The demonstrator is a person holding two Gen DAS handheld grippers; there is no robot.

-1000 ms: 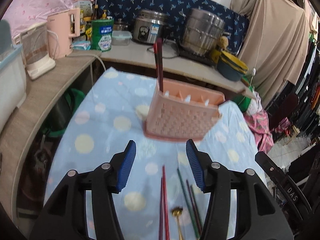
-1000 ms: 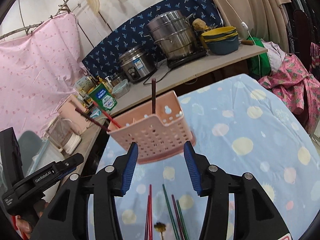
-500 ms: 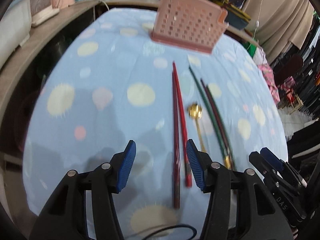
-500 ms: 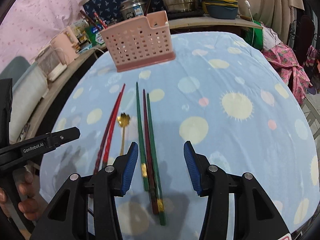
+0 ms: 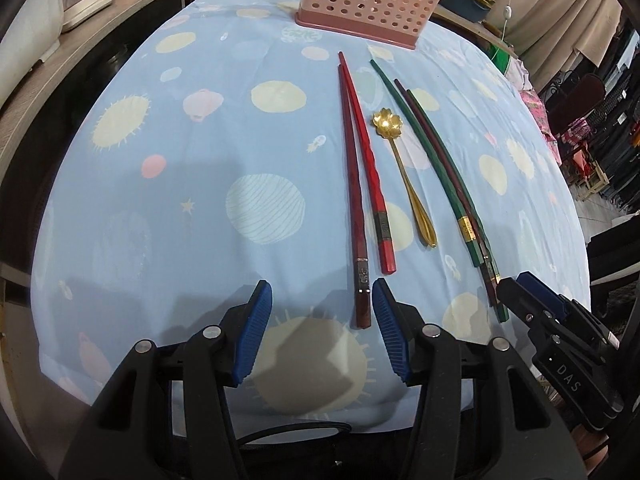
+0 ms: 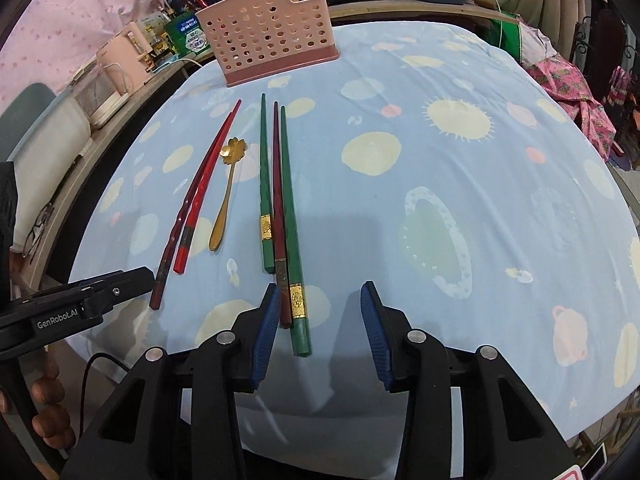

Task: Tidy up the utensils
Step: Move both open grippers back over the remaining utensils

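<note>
A: Left gripper (image 5: pixel 322 324) — jaws apart, gripping nothing. Butt end of the dark red chopstick (image 5: pixel 354 200) lies between the pads, close to the right one; contact with the pad can't be told.

B: Right gripper (image 6: pixel 318 324) — jaws have just been closing, a gap between them yet. Butt ends of a green chopstick (image 6: pixel 291 216) and the maroon chopstick (image 6: pixel 277 184) sit between the pads, hard against the left one; no clamp visible.

A: Axes?

B: All sticks lie flat on the blue cloth (image 6: pixel 440 152), long axes running away from the grippers, thin tips toward the pink basket (image 6: pixel 272 40). Second green chopstick (image 6: pixel 263 172) just left of the maroon one, bright red chopstick (image 5: pixel 366 152) beside the dark red one. Gold spoon (image 5: pixel 404 168) between the groups, flower bowl toward the basket.

A: Hidden?

B: Basket top cut off in left view; what stands inside it is hard to make out.
</note>
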